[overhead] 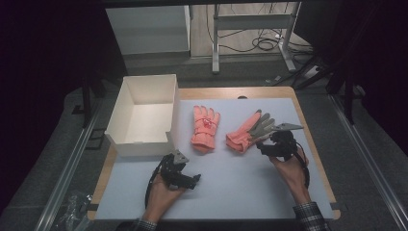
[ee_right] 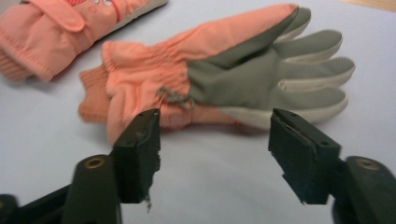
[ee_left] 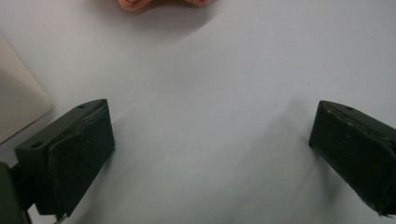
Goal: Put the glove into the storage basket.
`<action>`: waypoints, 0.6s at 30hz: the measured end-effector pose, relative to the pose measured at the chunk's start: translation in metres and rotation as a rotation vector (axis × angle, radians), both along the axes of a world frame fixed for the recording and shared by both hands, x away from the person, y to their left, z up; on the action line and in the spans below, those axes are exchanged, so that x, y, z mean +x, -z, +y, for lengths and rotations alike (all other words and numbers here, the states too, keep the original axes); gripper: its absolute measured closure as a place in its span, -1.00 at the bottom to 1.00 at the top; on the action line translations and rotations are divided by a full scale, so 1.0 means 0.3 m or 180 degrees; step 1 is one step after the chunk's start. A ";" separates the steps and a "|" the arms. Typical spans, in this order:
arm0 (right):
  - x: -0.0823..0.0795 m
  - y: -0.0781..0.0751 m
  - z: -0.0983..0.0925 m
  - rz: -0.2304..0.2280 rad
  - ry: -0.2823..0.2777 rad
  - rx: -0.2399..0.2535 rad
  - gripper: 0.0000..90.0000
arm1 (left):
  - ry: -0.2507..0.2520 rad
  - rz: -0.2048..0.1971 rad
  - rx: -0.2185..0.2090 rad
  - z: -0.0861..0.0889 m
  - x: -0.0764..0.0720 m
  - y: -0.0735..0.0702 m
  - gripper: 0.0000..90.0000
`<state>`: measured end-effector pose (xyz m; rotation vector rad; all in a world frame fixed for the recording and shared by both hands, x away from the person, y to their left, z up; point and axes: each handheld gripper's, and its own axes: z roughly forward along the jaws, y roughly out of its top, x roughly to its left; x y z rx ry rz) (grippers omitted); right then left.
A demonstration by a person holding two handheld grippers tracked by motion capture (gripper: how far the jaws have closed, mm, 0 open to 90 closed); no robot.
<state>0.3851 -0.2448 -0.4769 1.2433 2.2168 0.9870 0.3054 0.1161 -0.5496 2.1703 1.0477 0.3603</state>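
Two salmon-pink winter gloves lie on the white mat (overhead: 231,187). The left glove (overhead: 205,129) rests back-up, and its cuff edge (ee_left: 140,3) peeks in at the top of the left gripper view. The right glove (overhead: 248,131) lies palm-up with its grey palm (ee_right: 261,79) showing. My right gripper (overhead: 269,139) hovers just short of that glove's cuff (ee_right: 140,79); its jaws stand open around bare mat (ee_right: 215,116). My left gripper (overhead: 180,166) sits low over the mat below the box, jaws wide open with nothing between them (ee_left: 212,112).
An open white cardboard box (overhead: 139,147) stands at the table's left, its corner (ee_left: 18,102) close beside my left jaw. The other glove (ee_right: 56,28) lies left of the palm-up one. A wooden table edge (overhead: 308,139) borders the mat on the right.
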 end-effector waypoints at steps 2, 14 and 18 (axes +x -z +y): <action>0.024 -0.006 0.008 -0.0001 0.0021 -0.0001 -0.10 | 0.0000 0.0001 -0.0001 0.000 0.000 0.000 -1.00; 0.176 0.011 0.052 0.0074 0.0251 -0.0014 -0.04 | 0.0001 0.0002 -0.0002 0.000 0.000 0.000 -1.00; 0.214 0.038 0.068 0.0158 0.0364 -0.0123 -0.04 | 0.0002 0.0002 -0.0002 0.000 0.000 0.000 -1.00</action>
